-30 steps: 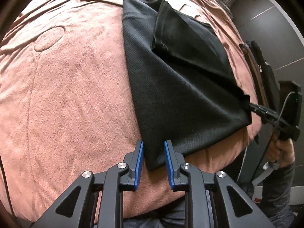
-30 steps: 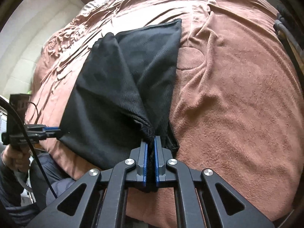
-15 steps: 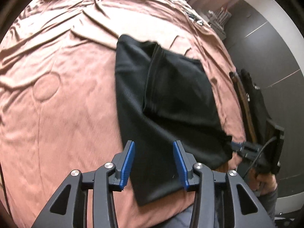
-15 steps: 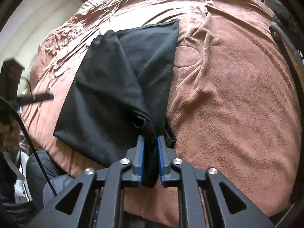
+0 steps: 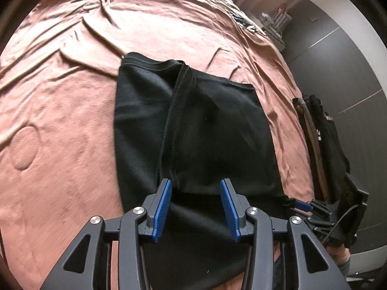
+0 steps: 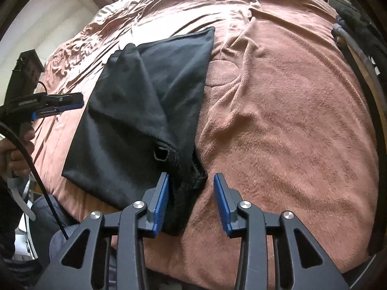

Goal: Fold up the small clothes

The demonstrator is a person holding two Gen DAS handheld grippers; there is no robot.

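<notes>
A black garment (image 5: 193, 125) lies folded lengthwise on the pink-brown blanket (image 5: 60, 120), one flap with a stitched seam laid over the other half. My left gripper (image 5: 196, 186) hovers open above the garment's near end with nothing between its pads. In the right wrist view the same garment (image 6: 135, 111) spreads to the left, and its near right corner lies between the pads of my right gripper (image 6: 191, 178). Those jaws are opening and no longer pinch the cloth. Each gripper shows in the other's view: the right gripper (image 5: 302, 204), the left gripper (image 6: 60, 102).
Dark straps and clothing (image 5: 321, 133) hang along the bed's right edge. A white rack (image 5: 275, 24) stands beyond the far corner. A person's hand (image 6: 17, 149) and trouser legs are at the near edge. The blanket (image 6: 290, 120) lies wrinkled right of the garment.
My right gripper, shut on the garment's corner a second ago, has spread its jaws and released it. My left gripper widened, left the near left corner and rose over the garment's middle.
</notes>
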